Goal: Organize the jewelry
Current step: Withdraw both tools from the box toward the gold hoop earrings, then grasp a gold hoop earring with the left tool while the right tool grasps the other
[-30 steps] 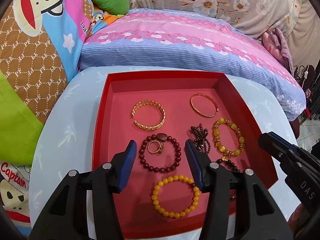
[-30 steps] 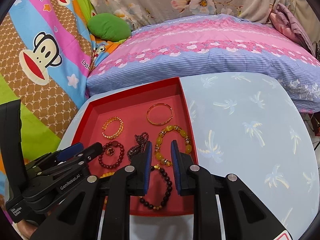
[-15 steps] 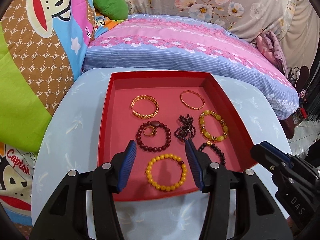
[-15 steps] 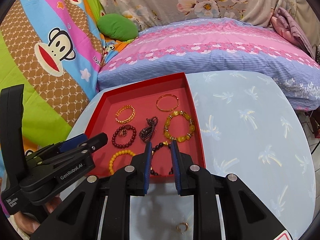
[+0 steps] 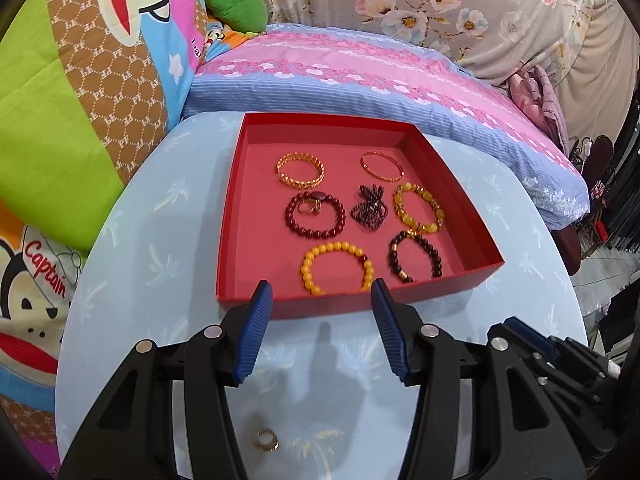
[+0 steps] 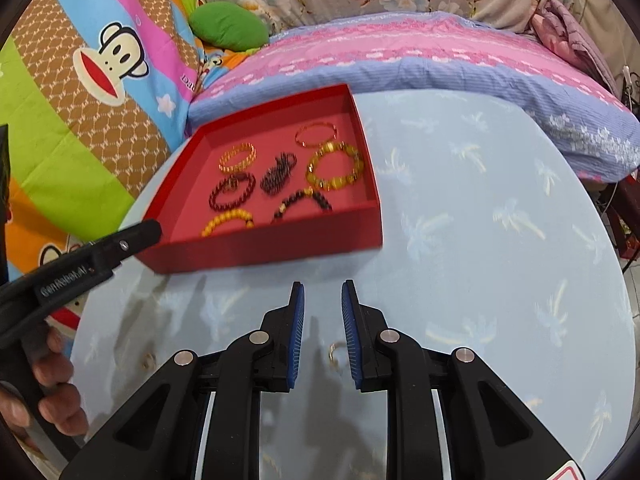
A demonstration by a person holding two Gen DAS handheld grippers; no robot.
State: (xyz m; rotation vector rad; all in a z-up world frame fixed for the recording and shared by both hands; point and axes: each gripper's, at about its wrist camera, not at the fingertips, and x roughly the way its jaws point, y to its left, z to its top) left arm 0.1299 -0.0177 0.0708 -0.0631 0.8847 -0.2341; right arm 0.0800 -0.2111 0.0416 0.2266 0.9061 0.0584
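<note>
A round table covered in pale blue cloth with a palm pattern fills the middle of both views, with a pink and blue striped pillow behind it and a bright cartoon monkey blanket at the upper left.

A shallow red tray sits on the table, centre in the left wrist view and left of centre in the right wrist view. Inside it lie 7 bracelets, well spaced: a gold chain bangle, a thin gold bangle, a dark red bead bracelet with a small ring resting on it, a bunched dark bead strand, a yellow stone bracelet, a yellow bead bracelet and a dark bead bracelet.

The left gripper hangs over the tray's near edge, jaws moderately apart, holding nothing.

The right gripper hangs over bare cloth, jaws a narrow gap apart, empty.

A small gold ring lies on the cloth, low in the frame between the right gripper's fingers, untouched.
</note>
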